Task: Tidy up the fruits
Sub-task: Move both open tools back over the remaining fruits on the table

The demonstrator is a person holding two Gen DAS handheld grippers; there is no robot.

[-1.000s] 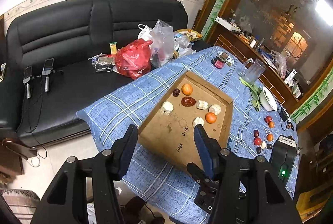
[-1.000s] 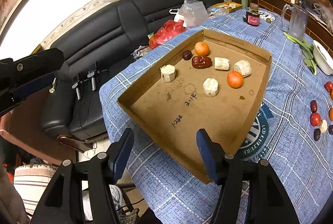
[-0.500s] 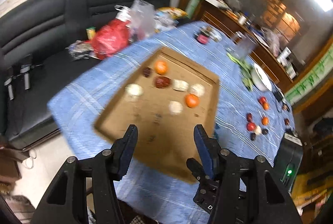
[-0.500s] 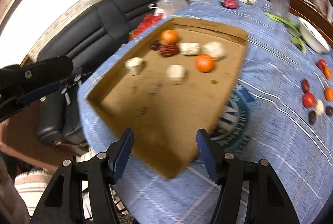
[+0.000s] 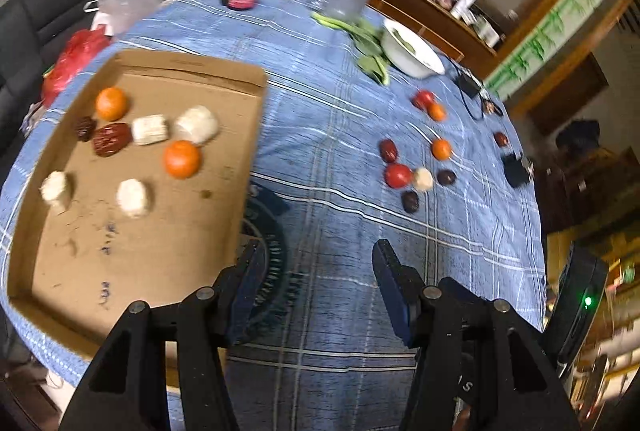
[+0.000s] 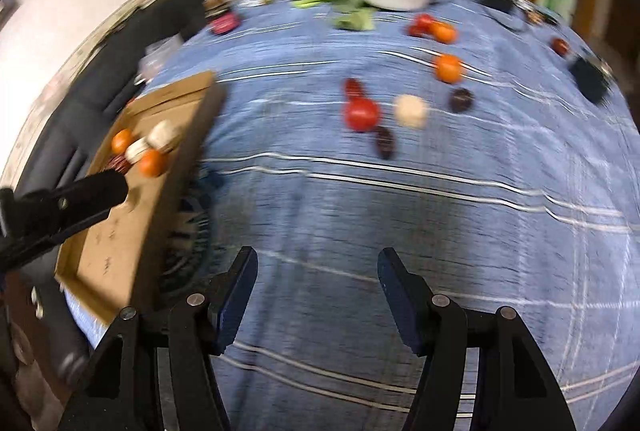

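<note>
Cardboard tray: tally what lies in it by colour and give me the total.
Orange fruits: 2
White pieces: 4
Dark red dates: 2
Total in the cardboard tray: 8

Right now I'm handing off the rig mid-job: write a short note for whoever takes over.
Left gripper: open, empty, over the blue checked tablecloth by the tray's right wall.
Right gripper: open, empty, facing the loose pile.
Shallow brown cardboard tray: holds two oranges, two dark dates, four pale chunks.
Left: loose fruit on the cloth, including a red round fruit, a pale chunk, a small orange and dark dates.
</note>
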